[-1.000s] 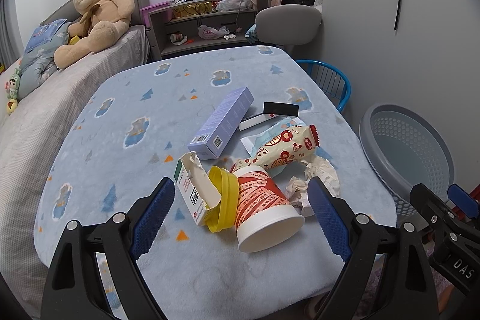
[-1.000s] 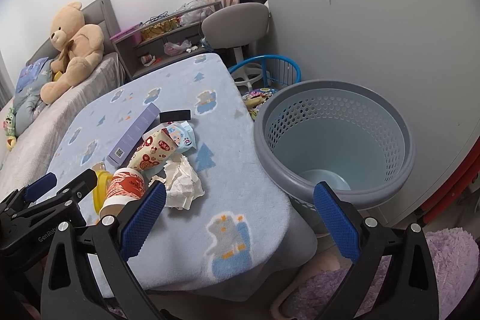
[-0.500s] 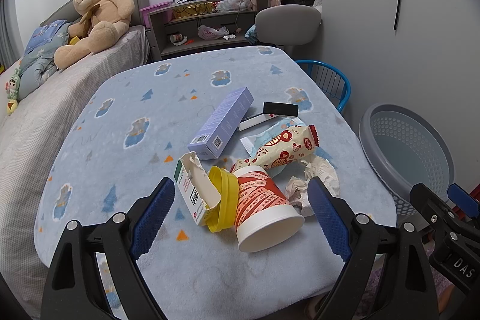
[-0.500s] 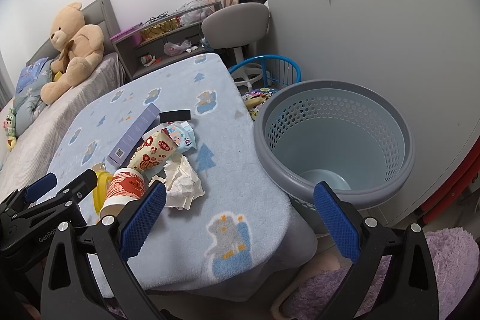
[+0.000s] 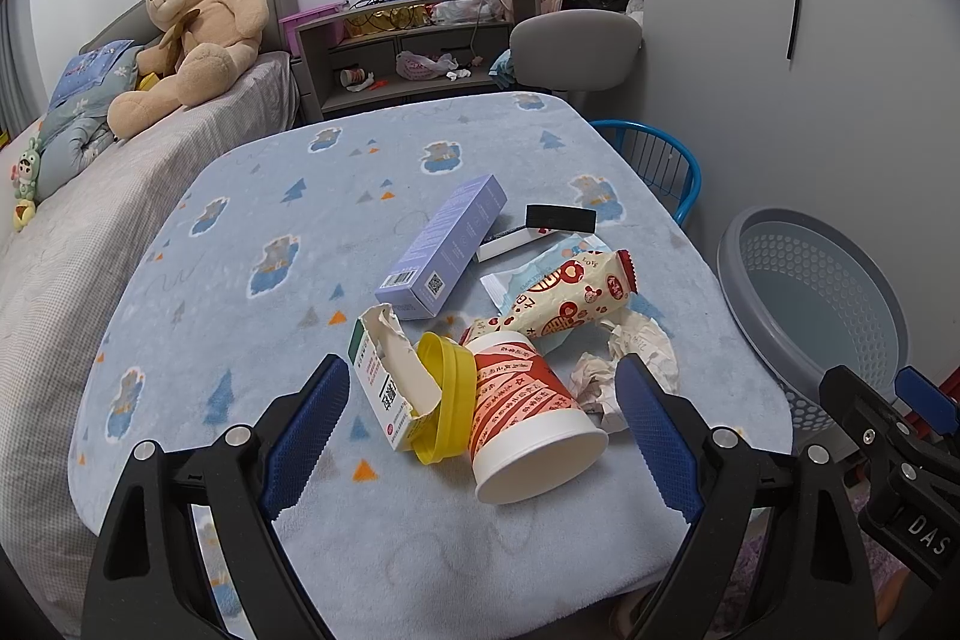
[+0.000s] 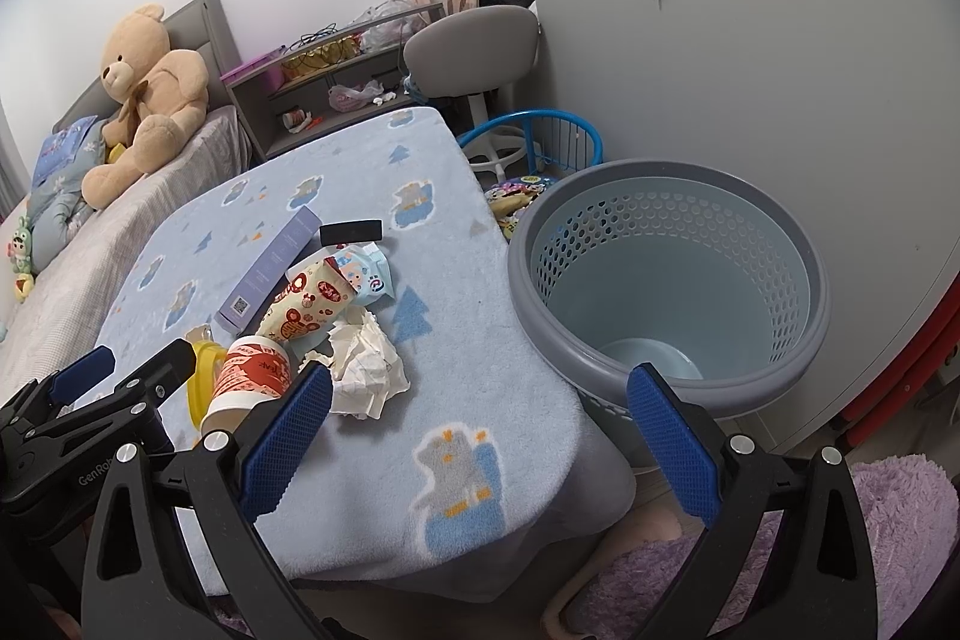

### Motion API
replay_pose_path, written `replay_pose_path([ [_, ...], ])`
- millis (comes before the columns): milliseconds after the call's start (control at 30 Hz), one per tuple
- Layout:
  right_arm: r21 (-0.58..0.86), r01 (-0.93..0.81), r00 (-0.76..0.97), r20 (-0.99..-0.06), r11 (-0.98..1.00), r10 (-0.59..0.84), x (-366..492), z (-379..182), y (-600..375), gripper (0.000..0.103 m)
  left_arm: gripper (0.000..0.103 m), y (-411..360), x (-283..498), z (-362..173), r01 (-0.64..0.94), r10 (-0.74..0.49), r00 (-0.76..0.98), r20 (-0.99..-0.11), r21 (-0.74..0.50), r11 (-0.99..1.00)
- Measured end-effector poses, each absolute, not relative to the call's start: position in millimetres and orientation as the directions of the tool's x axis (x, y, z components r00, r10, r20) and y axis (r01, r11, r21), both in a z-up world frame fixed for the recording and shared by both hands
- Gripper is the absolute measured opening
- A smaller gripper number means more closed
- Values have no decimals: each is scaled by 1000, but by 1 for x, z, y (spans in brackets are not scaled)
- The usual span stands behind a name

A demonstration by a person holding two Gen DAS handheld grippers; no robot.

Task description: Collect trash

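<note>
Bare tablecloth (image 5: 252,244) left of trash pile (image 5: 510,340); open-topped basket (image 6: 672,280) beside table.

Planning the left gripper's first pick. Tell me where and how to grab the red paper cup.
The red paper cup lies tipped on its side, mouth facing the left gripper. Probably come from above and close across its red mid-body; the yellow lid crowds its left side.

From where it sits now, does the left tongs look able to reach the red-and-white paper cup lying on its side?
Probably yes. The left tongs are open, and the red-and-white paper cup lies straight ahead between the fingers. The yellow plastic lid and torn white carton crowd its left side.
</note>
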State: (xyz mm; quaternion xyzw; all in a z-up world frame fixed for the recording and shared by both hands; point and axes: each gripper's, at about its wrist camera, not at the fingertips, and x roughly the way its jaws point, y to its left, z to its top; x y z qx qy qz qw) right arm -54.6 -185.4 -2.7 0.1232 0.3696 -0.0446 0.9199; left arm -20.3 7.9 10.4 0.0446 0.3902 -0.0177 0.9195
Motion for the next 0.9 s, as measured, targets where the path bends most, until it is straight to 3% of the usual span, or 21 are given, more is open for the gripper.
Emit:
replay_pose_path([
  [900,226,125,699,-712,966,76,-48,-10,-180,97,86,22,-16,7,31,28,683,-730,67,997],
])
